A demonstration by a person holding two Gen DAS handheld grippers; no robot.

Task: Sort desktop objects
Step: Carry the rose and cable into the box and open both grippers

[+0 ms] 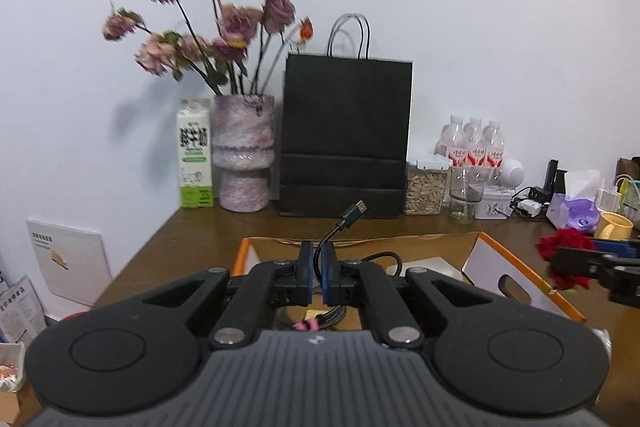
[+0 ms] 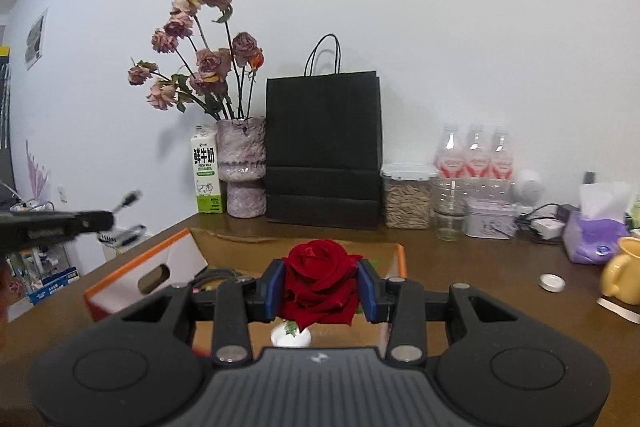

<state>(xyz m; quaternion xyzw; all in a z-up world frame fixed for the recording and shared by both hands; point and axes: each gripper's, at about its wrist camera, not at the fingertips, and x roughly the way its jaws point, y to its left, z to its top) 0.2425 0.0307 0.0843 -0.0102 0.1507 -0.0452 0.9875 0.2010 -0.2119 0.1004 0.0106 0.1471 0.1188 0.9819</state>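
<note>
My left gripper (image 1: 318, 261) is shut on a black USB cable (image 1: 352, 215). Its plug sticks up past the fingertips, and the rest trails down into an orange-edged white cardboard box (image 1: 500, 269) on the brown desk. My right gripper (image 2: 320, 287) is shut on a red rose (image 2: 320, 277), the blue pads pressing both sides of the bloom above the same box (image 2: 132, 267). A small white piece (image 2: 291, 337) shows just under the rose. Each gripper appears at the edge of the other's view: the rose (image 1: 564, 247) at the right, the cable plug (image 2: 130, 198) at the left.
Along the wall stand a milk carton (image 2: 208, 179), a vase of dried flowers (image 2: 244, 167), a black paper bag (image 2: 324, 147), a seed jar (image 2: 408, 197), a glass (image 2: 450, 223) and water bottles (image 2: 474, 155). At the right are a tissue pack (image 2: 596, 235), a yellow mug (image 2: 624, 275) and a bottle cap (image 2: 552, 282).
</note>
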